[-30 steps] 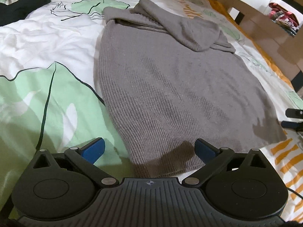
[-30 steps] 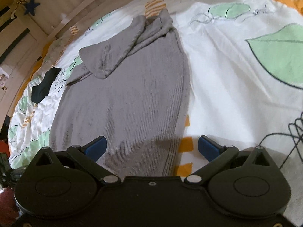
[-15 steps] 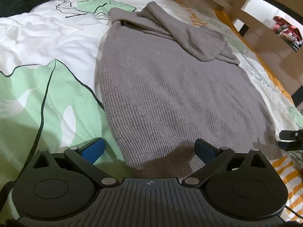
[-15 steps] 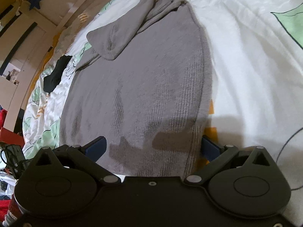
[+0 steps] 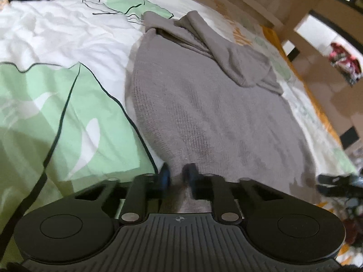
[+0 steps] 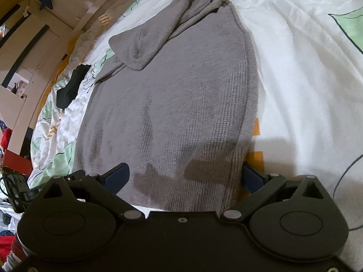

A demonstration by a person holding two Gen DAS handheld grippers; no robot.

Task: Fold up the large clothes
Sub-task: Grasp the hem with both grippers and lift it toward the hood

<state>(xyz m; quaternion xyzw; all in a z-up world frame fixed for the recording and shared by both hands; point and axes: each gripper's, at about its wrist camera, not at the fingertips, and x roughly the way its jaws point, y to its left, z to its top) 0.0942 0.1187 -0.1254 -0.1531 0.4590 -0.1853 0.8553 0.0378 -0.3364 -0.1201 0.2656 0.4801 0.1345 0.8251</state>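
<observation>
Grey knit sweater point(image 5: 215, 113) fills the frame's centre on the bed, our left gripper point(image 5: 178, 176) having just closed on its near hem corner while the right gripper point(image 6: 183, 174) gapes, narrowing, astride the other; a shallow pinch could slip when lifting.

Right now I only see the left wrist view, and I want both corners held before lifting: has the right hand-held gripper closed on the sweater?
Observer: Not yet. The right hand-held gripper is open; its jaws have just been closing, with the gray sweater hem between them.
Operator: Is it lined up on the corner?
Observer: Its outer finger sits past the sweater's side edge, over the bedding.
</observation>
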